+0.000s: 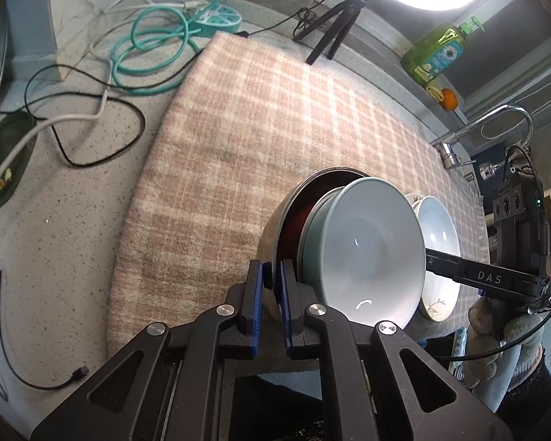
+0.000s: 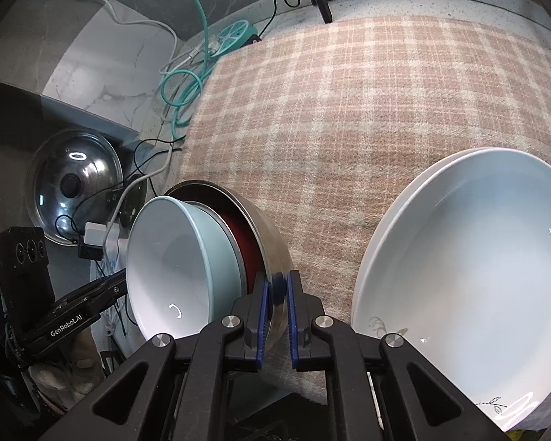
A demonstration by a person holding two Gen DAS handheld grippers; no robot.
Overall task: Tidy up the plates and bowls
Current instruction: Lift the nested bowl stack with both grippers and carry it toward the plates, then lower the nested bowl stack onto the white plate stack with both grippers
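Observation:
A steel bowl with a dark red inside holds a nested pale green bowl. My left gripper is shut on the steel bowl's rim. My right gripper is shut on the same steel bowl at its opposite rim, with the green bowl to its left. The stack is tilted over the checked cloth. A stack of white plates with a leaf print lies to the right of my right gripper and also shows in the left wrist view behind the green bowl.
A pink checked cloth covers the speckled counter. Cables and a teal hose lie at the far left. A tripod, ring light, green soap bottle and faucet stand at the back. A steel lid lies left.

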